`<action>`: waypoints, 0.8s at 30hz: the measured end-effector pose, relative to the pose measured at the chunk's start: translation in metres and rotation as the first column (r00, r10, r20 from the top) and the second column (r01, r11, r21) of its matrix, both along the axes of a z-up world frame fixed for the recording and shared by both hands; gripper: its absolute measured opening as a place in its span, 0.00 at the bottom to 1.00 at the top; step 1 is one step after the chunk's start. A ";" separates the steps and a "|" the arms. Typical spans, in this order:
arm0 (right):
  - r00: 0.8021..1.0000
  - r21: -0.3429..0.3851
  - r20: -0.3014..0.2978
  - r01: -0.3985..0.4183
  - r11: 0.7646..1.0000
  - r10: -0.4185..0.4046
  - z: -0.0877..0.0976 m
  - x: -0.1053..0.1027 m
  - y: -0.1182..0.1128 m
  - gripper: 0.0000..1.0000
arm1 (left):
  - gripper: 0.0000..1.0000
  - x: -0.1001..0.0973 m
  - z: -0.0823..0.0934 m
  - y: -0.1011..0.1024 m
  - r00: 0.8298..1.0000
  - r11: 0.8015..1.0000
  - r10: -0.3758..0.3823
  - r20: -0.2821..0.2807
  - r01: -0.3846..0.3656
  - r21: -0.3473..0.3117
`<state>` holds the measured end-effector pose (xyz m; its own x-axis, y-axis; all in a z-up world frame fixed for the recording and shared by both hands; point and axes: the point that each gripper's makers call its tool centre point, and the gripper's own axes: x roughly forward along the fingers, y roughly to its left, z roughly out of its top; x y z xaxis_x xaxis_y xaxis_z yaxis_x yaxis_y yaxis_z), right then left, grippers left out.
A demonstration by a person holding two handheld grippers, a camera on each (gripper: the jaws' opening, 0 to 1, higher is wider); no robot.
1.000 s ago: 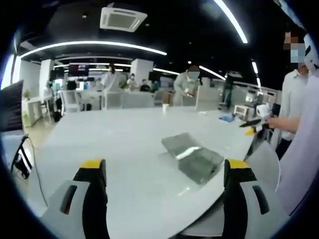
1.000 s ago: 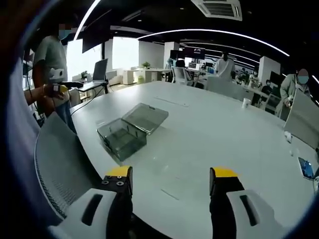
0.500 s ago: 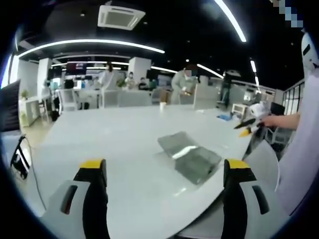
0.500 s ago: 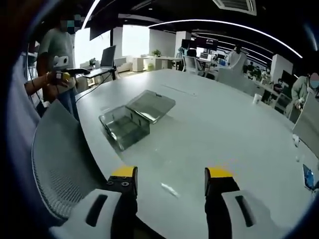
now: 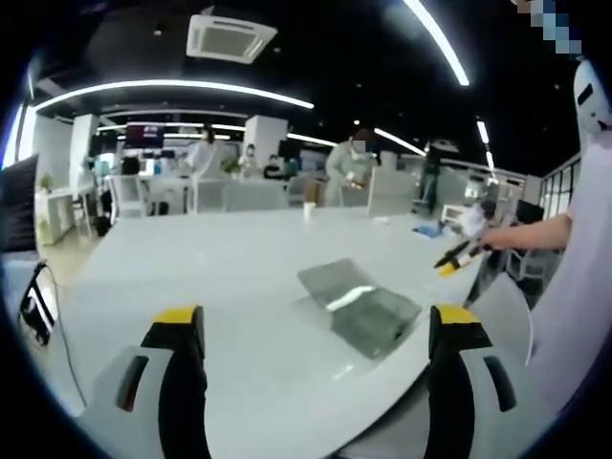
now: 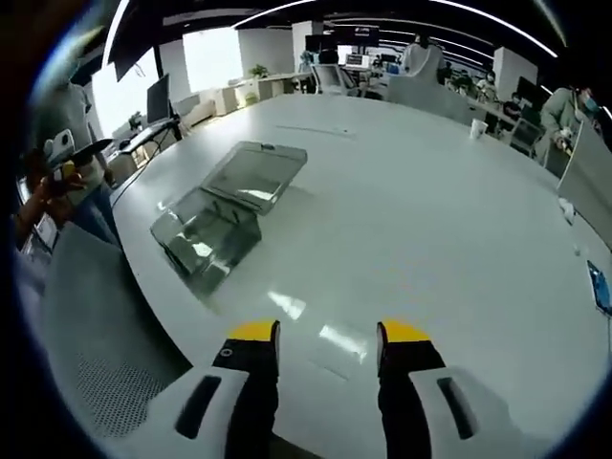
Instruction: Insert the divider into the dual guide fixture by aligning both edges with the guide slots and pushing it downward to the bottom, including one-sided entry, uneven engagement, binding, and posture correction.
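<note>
I see the clear fixture [image 6: 206, 239] lying near the counter [image 6: 411, 229] edge, its flat divider [image 6: 253, 175] touching the far end, long axis running away from me. My left gripper [image 5: 316, 325] and right gripper [image 6: 325, 335] both hang released, holding nothing.

Table [image 6: 459, 220] smooth glossy white, mirroring ceiling lights. Fixture [image 6: 206, 234] on it is clear smoky plastic, shiny; divider [image 6: 253, 175] just beside it same see-through glossy plastic. Chair [image 6: 96, 373] at the table edge has grey mesh cloth back, matt.
</note>
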<state>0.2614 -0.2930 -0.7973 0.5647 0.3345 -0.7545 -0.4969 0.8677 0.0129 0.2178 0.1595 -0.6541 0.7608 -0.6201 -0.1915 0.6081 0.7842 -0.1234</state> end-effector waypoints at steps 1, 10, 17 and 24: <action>1.000 0.002 -0.003 0.006 1.000 -0.006 0.000 0.002 0.000 0.38 | 0.95 0.000 0.001 0.001 1.000 1.000 0.001 0.004 -0.001 -0.003; 0.989 0.004 -0.087 0.123 0.992 -0.122 -0.006 0.008 -0.005 0.39 | 0.95 -0.003 0.001 0.002 1.000 1.000 0.001 0.011 -0.001 -0.013; 0.947 0.042 -0.191 0.272 0.961 -0.260 -0.014 0.013 -0.009 0.42 | 0.95 -0.003 0.000 -0.001 1.000 1.000 -0.005 0.013 0.005 -0.021; 0.876 0.079 -0.311 0.410 0.909 -0.368 -0.022 0.024 -0.011 0.48 | 0.95 -0.002 0.001 -0.001 1.000 1.000 -0.007 0.018 0.007 -0.025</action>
